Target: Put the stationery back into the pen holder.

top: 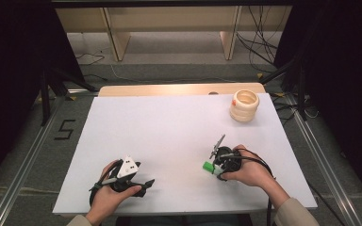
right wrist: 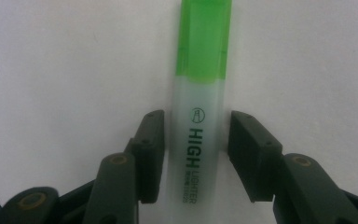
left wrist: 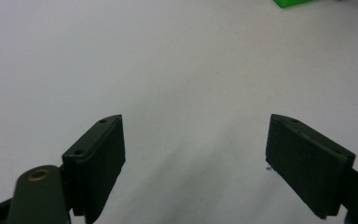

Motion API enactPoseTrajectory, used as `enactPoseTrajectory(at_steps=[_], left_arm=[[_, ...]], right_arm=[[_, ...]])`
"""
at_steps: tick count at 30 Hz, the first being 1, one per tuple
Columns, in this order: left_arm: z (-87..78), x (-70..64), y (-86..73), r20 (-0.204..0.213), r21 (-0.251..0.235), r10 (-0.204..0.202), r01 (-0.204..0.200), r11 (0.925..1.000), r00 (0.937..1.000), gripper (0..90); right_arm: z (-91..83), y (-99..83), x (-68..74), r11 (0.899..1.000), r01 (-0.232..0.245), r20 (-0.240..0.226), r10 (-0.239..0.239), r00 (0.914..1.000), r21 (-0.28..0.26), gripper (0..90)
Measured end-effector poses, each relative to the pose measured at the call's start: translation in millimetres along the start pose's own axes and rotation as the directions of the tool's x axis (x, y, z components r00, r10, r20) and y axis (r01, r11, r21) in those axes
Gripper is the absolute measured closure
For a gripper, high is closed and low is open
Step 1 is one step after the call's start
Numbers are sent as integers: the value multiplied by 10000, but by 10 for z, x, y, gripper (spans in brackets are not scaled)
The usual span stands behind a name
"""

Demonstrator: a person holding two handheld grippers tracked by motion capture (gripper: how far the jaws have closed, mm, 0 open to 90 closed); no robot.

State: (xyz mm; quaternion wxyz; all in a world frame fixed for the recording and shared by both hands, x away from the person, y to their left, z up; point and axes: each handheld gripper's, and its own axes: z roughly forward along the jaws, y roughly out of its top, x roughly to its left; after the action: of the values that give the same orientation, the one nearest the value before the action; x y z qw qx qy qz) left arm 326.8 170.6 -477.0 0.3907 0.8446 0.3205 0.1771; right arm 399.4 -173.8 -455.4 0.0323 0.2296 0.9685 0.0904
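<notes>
Right tongs [right wrist: 196, 140]: jaws narrow, closed against both sides of a highlighter [right wrist: 199, 107], gripping its translucent white barrel; green cap points away from the camera. Right gripper view gives the barrel print, "HIGH LIGHTER", and white tabletop [right wrist: 307, 56] beneath. High view puts the right tongs [top: 215, 168] at the near right of the tabletop [top: 169, 127], with the highlighter [top: 209, 167] pointing left, green end outermost; print not legible there.

Left tongs [left wrist: 196, 158]: jaws wide apart, nothing between them, bare white surface below. A green edge [left wrist: 291, 2], just a sliver, sits at the top of that view. High view places the left tongs [top: 143, 184] near left, well apart from the right.

A cream ribbed cup [top: 244, 105] stands far right.
</notes>
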Motion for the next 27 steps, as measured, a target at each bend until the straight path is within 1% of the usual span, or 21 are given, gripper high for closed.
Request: enactPoseTrajectory(at_steps=[7, 10, 14, 15, 18, 19, 24, 27], left_arm=[[2, 0, 0, 18, -1, 1, -1, 10000, 10000, 199], [2, 1, 0, 30, -3, 23, -23, 10000, 10000, 199], [4, -1, 2, 36, -20, 35, -35, 10000, 10000, 200], [5, -3, 2, 57, -23, 4, -4, 10000, 10000, 200], [5, -4, 2, 87, -15, 41, -41, 10000, 10000, 201], [6, -4, 2, 90, -14, 40, -40, 10000, 10000, 201], [6, -4, 3, 104, -18, 40, -40, 10000, 9999, 201], [8, -5, 3, 111, -13, 50, -50, 10000, 9999, 201]], right_arm=[[5, 55, -13, 9995, 47, -62, -45, 10000, 317, 574], [8, 70, -15, 9992, -44, -81, 47, 10000, 396, 575], [9, 90, -22, 9985, -47, -93, 52, 9999, 547, 579], [13, 98, -17, 9984, -144, -99, 150, 9998, 546, 579], [15, 109, -28, 9977, -44, -102, 51, 9999, 672, 580], [15, 117, -24, 9974, -144, -126, 153, 9998, 703, 580], [15, 133, -41, 9963, -111, -137, 123, 9998, 854, 588], [16, 145, -36, 9956, -252, -128, 265, 9996, 906, 592]])
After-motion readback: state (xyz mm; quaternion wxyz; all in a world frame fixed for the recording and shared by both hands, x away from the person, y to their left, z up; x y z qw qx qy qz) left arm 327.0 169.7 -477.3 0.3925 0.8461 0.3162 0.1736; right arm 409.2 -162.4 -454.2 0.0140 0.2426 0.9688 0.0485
